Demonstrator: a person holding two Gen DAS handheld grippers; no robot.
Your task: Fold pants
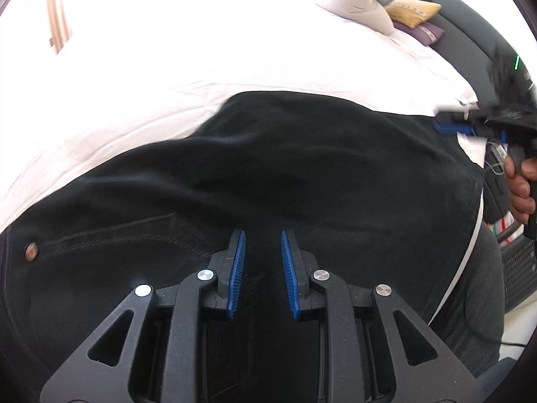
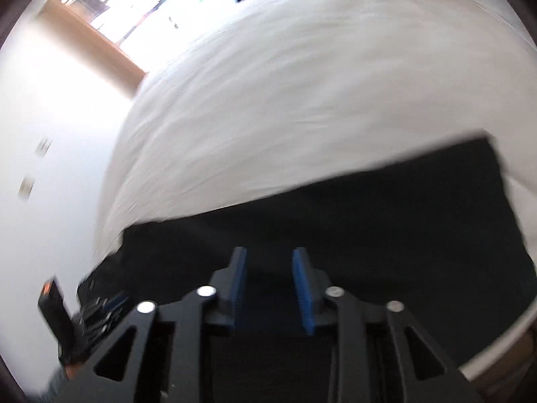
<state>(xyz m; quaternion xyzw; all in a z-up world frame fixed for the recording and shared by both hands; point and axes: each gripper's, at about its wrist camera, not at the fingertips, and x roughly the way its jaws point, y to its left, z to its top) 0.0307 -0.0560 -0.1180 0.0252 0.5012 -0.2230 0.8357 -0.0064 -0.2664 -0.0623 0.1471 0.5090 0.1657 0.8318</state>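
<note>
2 grippers, 1 pair of pants, 1 bed.

Left gripper (image 1: 262,235): jaws apart, nothing between the blue pads (image 1: 237,268), hovering over the black pants (image 1: 302,174). Can't tell if the tips touch the cloth. Right gripper (image 2: 269,252): jaws also apart, empty gap w/ dark fabric behind; this view is motion-blurred.

Pants lie spread on the white bed sheet (image 1: 167,67), dark denim w/ stitched seams. 1 copper rivet (image 1: 31,250) at a pocket edge, left of the left gripper. Far edge of the pants borders bare sheet in both views.

Left wrist view only: the right gripper seen from outside (image 1: 453,127), blurred, at the pants' right edge, w/ the person's hand (image 1: 520,188) round its handle. Also 3 pillows at the head of the bed: 1 beige (image 1: 365,0), 1 yellow (image 1: 412,10), 1 purple (image 1: 426,32), against a dark headboard (image 1: 470,16). Person's grey-clad leg (image 1: 480,285) lower right.

Right wrist view only: the pants' squared corner (image 2: 483,154) on the sheet, a tan wooden frame (image 2: 97,37) by a bright window, white wall w/ 2 small plates (image 2: 33,164), and the left gripper's body from outside (image 2: 97,305), blurred, lower left.
</note>
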